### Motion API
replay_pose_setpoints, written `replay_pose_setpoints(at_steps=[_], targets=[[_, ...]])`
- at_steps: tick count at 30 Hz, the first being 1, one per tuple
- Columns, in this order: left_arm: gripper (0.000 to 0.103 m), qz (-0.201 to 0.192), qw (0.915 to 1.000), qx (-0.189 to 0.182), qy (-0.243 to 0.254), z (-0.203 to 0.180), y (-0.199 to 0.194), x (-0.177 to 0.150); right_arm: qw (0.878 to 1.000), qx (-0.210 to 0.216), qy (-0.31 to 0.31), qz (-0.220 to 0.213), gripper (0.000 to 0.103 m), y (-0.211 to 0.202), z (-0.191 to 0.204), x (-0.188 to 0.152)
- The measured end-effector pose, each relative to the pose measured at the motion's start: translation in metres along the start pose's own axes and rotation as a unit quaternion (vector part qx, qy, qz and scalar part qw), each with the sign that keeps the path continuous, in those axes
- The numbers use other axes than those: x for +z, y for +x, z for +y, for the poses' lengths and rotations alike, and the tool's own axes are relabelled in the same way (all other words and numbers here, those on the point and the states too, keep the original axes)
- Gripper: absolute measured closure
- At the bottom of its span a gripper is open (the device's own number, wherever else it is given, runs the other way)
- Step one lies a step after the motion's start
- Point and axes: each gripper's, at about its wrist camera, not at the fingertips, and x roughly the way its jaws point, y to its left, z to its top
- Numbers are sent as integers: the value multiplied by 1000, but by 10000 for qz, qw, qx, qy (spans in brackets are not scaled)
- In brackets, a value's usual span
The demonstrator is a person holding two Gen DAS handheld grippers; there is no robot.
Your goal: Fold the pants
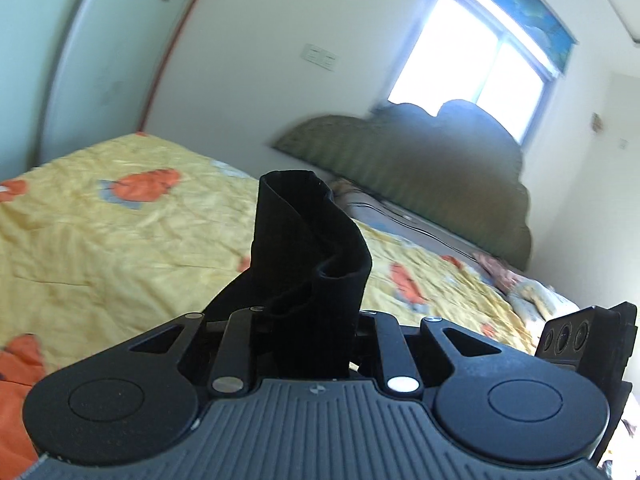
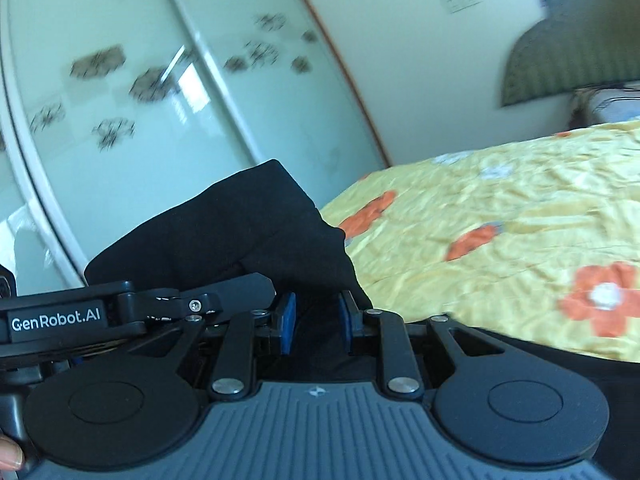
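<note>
Black pants rise in a twisted bunch from between the jaws of my left gripper, which is shut on them; the cloth hides its fingertips. In the right wrist view a wide fold of the same pants sits between the blue pads of my right gripper, which is shut on it. The left gripper's body lies close at the left of that view, and the right gripper's side shows at the right edge of the left wrist view. Both hold the cloth above the bed.
A bed with a yellow cover with orange flowers spreads below. A green padded headboard stands under a bright window. Sliding wardrobe doors stand beyond the bed. A person's fingertip shows at the lower left.
</note>
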Motion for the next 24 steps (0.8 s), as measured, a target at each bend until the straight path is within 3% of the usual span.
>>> replay_pose_setpoints(at_steps=[10,16,24], targets=[[83,815,9914,-904,489,-97,68,-60,9898,-950,978,-402,81,-91,-103,-23],[84,1254,9848,-961,727,-121,102,-96,9770,-1412,1575,-279,81,-115,-151,-48],[84,1515,9786,-1058,904,-134,114,-111,9711,-1667,1670,-348,81,-136,-167,-58]])
